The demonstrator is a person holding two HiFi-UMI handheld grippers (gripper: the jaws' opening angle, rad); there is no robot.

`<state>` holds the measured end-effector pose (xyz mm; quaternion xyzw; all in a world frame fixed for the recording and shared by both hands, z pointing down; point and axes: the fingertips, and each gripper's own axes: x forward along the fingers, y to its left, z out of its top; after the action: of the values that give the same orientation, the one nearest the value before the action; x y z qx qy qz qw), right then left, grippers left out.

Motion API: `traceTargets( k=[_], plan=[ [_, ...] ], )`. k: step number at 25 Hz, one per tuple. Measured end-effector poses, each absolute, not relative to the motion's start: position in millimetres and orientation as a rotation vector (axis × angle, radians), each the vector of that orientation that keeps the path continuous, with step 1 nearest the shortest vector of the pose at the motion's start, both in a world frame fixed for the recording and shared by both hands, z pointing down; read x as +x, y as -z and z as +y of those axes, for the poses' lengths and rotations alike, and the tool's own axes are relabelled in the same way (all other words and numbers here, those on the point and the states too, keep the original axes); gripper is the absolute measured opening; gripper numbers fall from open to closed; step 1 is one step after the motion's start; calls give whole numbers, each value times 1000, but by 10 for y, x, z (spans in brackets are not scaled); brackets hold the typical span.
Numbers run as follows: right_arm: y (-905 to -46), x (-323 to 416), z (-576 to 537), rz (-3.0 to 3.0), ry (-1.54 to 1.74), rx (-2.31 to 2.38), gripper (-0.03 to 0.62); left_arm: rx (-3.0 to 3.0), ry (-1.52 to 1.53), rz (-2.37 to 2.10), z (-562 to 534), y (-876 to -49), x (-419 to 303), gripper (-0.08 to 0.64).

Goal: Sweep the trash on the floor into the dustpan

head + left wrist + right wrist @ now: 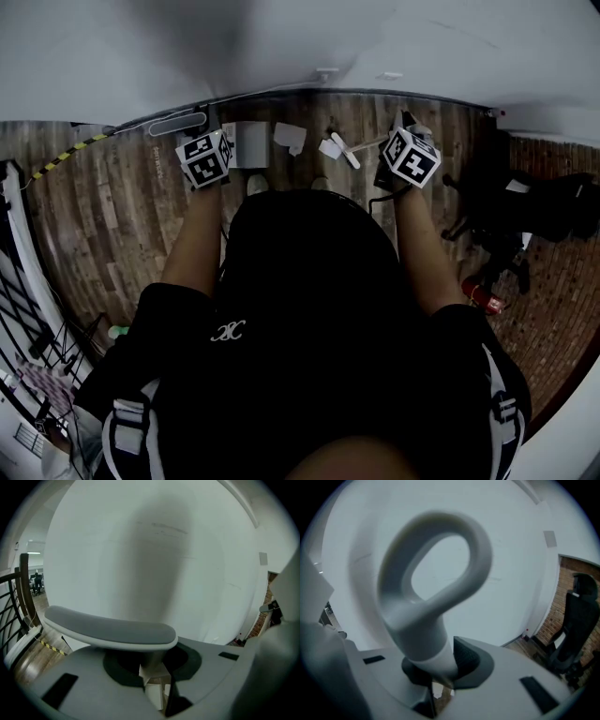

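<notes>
The white wall (281,47) is closing off the front, an office chair (553,202) is blocking the right, and the wooden floor (103,216) is lying open at the left.

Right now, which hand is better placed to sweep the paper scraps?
Right. The right gripper is shut on the loop-topped handle, seemingly the broom's, near the paper scraps; the left gripper holds the flat-topped handle by the dustpan.
</notes>
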<state>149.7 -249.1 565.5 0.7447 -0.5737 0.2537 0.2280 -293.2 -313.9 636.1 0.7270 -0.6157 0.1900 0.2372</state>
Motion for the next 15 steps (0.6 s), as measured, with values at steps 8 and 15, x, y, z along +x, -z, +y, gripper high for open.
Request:
traceTargets(
  k=[8,15],
  plan=[
    [-5632,788,-2865,-1651,-803,2020,61,2020,-508,-1675,-3001,-6366,-2894,78],
    [-5607,-61,-3020,-1838,-834,1832,64,2048,-492,-1642,-2886,-6395,-2834,83]
  ],
)
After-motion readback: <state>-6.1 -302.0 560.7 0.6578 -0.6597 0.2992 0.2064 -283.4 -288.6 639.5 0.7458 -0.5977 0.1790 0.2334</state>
